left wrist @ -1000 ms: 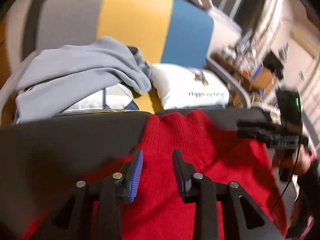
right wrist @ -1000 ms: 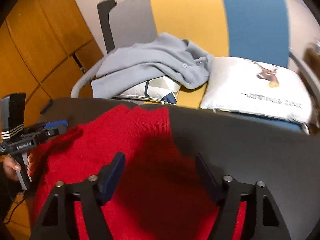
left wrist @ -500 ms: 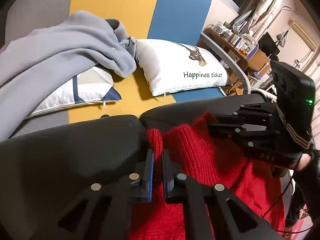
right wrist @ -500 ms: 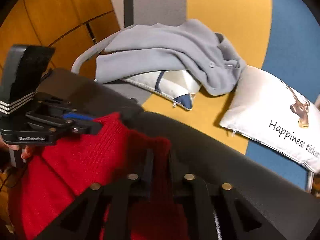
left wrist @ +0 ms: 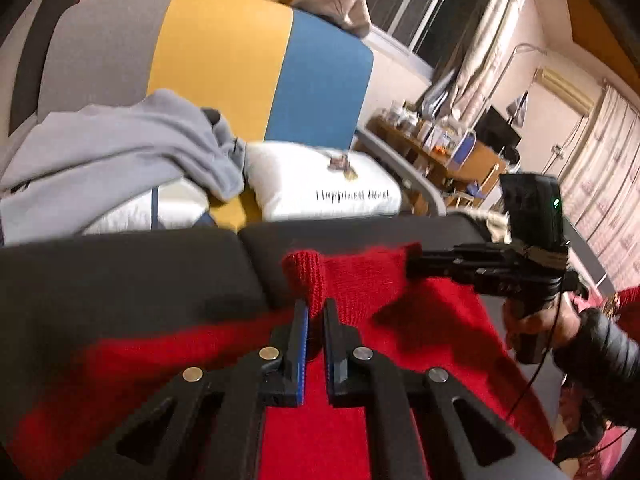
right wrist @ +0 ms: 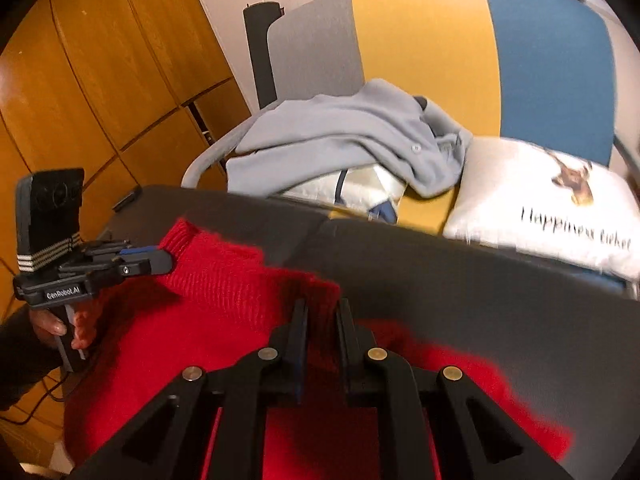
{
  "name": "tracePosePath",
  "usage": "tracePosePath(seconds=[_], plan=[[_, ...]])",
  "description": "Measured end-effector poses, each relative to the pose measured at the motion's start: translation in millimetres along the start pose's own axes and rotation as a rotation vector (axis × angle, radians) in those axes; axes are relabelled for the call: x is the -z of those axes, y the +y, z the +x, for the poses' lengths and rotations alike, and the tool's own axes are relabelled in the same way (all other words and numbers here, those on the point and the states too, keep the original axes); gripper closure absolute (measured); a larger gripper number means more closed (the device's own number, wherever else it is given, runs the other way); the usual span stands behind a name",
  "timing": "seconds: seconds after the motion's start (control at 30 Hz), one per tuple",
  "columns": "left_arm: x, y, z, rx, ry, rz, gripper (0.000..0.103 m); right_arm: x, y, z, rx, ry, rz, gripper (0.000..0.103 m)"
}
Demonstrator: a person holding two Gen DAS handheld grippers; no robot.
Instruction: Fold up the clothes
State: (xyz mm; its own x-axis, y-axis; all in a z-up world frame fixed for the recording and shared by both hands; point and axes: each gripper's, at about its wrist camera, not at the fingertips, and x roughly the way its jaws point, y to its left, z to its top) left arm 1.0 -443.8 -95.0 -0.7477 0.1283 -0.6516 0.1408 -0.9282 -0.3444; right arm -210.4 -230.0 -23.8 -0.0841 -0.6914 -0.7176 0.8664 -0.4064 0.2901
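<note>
Red knit sweater [left wrist: 400,332] lies spread on the dark surface [left wrist: 120,276], its ribbed edge lifted off it at two spots. Left hand-held gripper [left wrist: 316,312] is clamped on a raised fold of that ribbed edge, jaws nearly together with red knit pinched between. Right hand-held gripper [right wrist: 322,312] is likewise closed on a bunch of the sweater's edge, fabric filling the narrow gap between its jaws. In the right wrist view the left hand-held gripper bites the sweater's corner at left, a hand [right wrist: 60,326] on its handle. In the left wrist view the right one grips the edge at right. Beyond the surface: a grey-yellow-blue chair [right wrist: 440,40] holding a grey garment [right wrist: 352,136], a patterned cushion under it, and a white pillow [right wrist: 540,200] with black lettering. Orange cabinets [right wrist: 80,80] at left.
</note>
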Motion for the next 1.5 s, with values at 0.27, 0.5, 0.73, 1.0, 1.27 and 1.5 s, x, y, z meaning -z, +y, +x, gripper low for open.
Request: tracePosePath(seconds=[0.27, 0.5, 0.73, 1.0, 1.27, 1.5], plan=[[49, 28, -21, 0.002, 0.011, -0.169, 0.089, 70, 14, -30, -0.015, 0.023, 0.061, 0.054], [17, 22, -23, 0.047, -0.076, -0.253, 0.086, 55, 14, -50, -0.016, -0.078, 0.131, 0.053], [15, -11, 45, -0.034, 0.140, -0.069, 0.087, 39, 32, 7, 0.090, 0.042, 0.021, 0.056], [35, -5, 41, -0.054, 0.091, 0.037, 0.097, 72, 29, -1, 0.184, -0.033, -0.107, 0.048], [59, -16, -26, -0.099, -0.053, -0.221, 0.080, 70, 34, -10, 0.244, -0.017, -0.047, 0.040], [144, 17, -146, -0.255, -0.138, -0.416, 0.077, 110, 99, -51, 0.161, -0.088, 0.007, 0.017]])
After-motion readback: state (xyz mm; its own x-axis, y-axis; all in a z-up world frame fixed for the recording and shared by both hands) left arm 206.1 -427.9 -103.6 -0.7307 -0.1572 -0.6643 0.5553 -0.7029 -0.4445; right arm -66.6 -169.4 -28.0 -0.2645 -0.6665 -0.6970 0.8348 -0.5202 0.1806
